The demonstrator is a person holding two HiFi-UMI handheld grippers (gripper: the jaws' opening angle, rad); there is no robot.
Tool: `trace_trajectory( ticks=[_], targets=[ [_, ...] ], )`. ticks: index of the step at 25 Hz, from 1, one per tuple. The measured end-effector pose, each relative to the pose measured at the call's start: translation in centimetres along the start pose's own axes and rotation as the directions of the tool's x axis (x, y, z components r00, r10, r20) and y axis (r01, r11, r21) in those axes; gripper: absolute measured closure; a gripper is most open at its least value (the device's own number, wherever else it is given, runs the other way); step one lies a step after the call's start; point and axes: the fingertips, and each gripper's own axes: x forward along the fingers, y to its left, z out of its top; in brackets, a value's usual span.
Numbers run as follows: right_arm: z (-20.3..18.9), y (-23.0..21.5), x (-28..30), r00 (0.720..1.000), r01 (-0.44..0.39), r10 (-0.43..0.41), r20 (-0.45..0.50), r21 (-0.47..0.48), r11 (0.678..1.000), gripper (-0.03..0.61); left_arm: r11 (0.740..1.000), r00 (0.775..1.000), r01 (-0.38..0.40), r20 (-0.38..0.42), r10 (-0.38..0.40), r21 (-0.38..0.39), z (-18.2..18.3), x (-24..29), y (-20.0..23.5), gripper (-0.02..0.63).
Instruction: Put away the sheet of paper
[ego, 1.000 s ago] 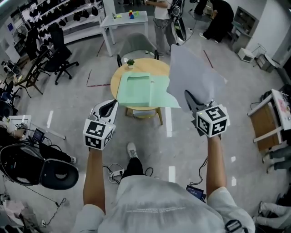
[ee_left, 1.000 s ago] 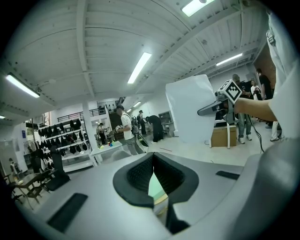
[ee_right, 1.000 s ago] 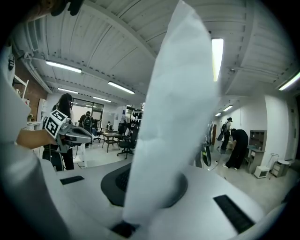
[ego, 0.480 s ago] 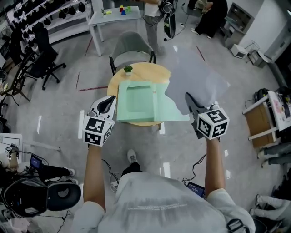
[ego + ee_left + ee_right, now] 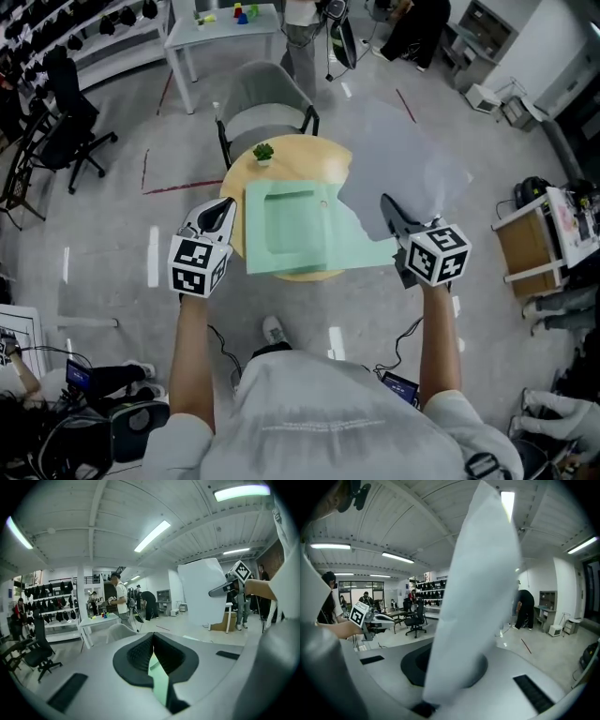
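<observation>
A white sheet of paper [image 5: 405, 155] stands upright in my right gripper [image 5: 388, 212], which is shut on its lower edge; in the right gripper view the paper [image 5: 476, 597] hides most of the jaws. A light green folder [image 5: 305, 230] lies open on the round wooden table [image 5: 328, 155] and overhangs its near edge. My left gripper [image 5: 223, 214] hovers just left of the folder, jaws together and holding nothing. A sliver of the green folder [image 5: 159, 681] shows through the slit behind the left gripper's [image 5: 152, 637] tips. The right gripper with the paper [image 5: 201, 592] also shows there.
A small potted plant [image 5: 262, 152] sits at the table's far edge. A grey chair [image 5: 258, 94] stands behind the table. Farther back are a white table [image 5: 220, 23] with coloured blocks and a standing person [image 5: 300, 42]. A wooden cart [image 5: 539, 239] is at right, cables [image 5: 230, 342] by my feet.
The table and green folder have come nearer and lower in the head view. Both grippers keep their places, the right one still holding the paper upright.
</observation>
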Motion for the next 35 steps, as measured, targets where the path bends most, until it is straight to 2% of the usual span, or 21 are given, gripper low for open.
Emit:
trace_trajectory(
  ticks=[6,11,17,21,23,26,29,35],
  targets=[
    [-2.7,-1.0,2.1,0.997,0.021,-0.015,-0.078,0.068,0.997,0.549,0.997,0.997,0.067,-0.041,-0.068,-0.025,-1.6,3.4,0.4,0.595],
    [-6.2,-2.4,3.3,0.986,0.000,0.027,-0.162,0.164,0.986,0.549,0.992,0.990,0.111,-0.086,-0.116,-0.059,-3.5,5.6,-1.1,0.595],
    [-10.3,-4.8,5.8,0.967,-0.048,0.107,-0.233,0.245,0.968,0.549,0.989,0.985,0.078,-0.142,-0.096,-0.126,-5.3,7.7,-2.5,0.595],
    [-12.1,-7.3,6.9,0.951,-0.121,0.208,-0.227,0.347,0.930,0.549,0.984,0.983,0.019,-0.177,-0.051,-0.178,-5.6,9.6,-4.1,0.595],
    [-13.1,-7.8,7.7,0.936,-0.159,0.264,-0.234,0.387,0.908,0.549,0.981,0.979,-0.011,-0.203,-0.028,-0.191,-6.0,10.2,-4.7,0.595],
    [-15.5,-8.3,9.5,0.902,-0.200,0.328,-0.279,0.404,0.893,0.549,0.976,0.971,-0.059,-0.238,0.007,-0.211,-7.2,11.0,-5.1,0.595],
    [-18.4,-9.1,11.7,0.862,-0.232,0.386,-0.328,0.422,0.876,0.549,0.965,0.962,-0.100,-0.270,0.033,-0.240,-9.0,12.1,-5.6,0.595],
    [-23.3,-8.8,14.0,0.777,-0.260,0.493,-0.392,0.513,0.818,0.549,0.946,0.941,-0.171,-0.332,0.073,-0.277,-11.9,12.6,-5.9,0.595]
  ],
)
